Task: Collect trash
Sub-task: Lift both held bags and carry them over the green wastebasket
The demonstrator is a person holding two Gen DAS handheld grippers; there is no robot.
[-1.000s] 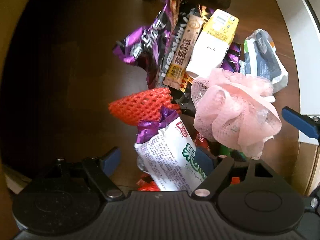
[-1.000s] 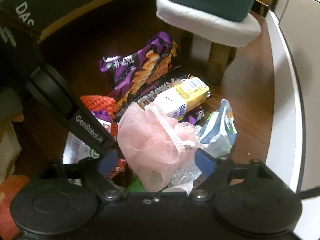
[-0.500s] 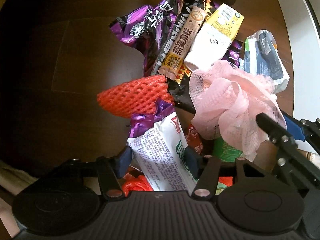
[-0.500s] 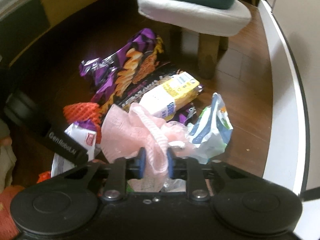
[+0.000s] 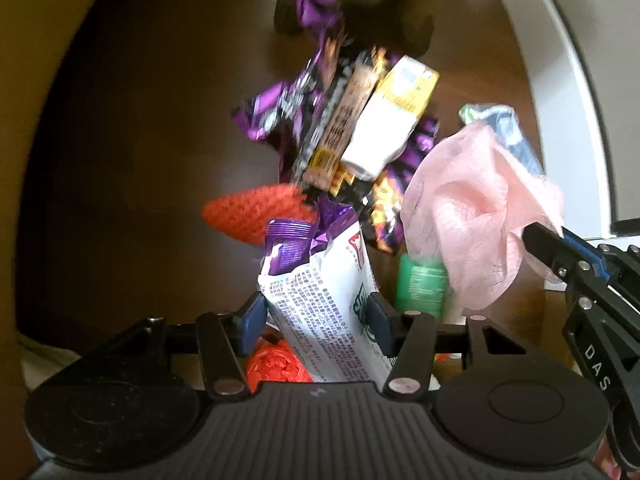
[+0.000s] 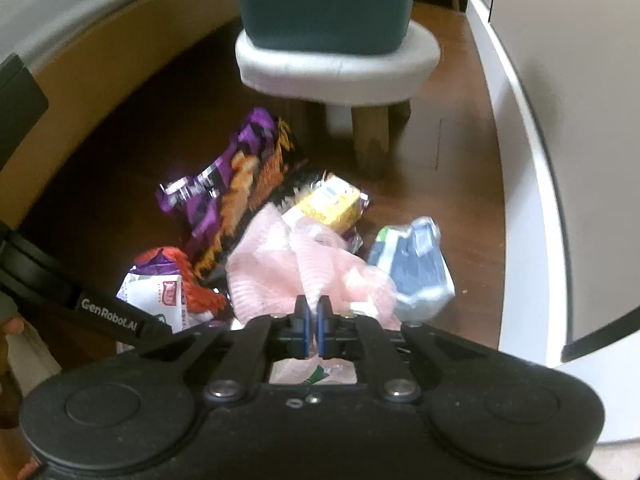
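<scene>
A dark wooden floor [image 6: 460, 184] carries a heap of litter: purple snack wrappers [image 6: 224, 196], a yellow-and-white carton [image 6: 328, 200], orange foam netting [image 5: 252, 216], a crumpled blue-and-white packet [image 6: 416, 268] and a green can [image 5: 420, 288], beside a white padded stool [image 6: 336, 68]

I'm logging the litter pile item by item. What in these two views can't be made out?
- Green item, left wrist view: mostly hidden behind the pink mesh; motion-blurred.
- White snack packet: its lower end cut off by the left gripper.
- Teal bin, right wrist view: top cropped by the frame.
</scene>
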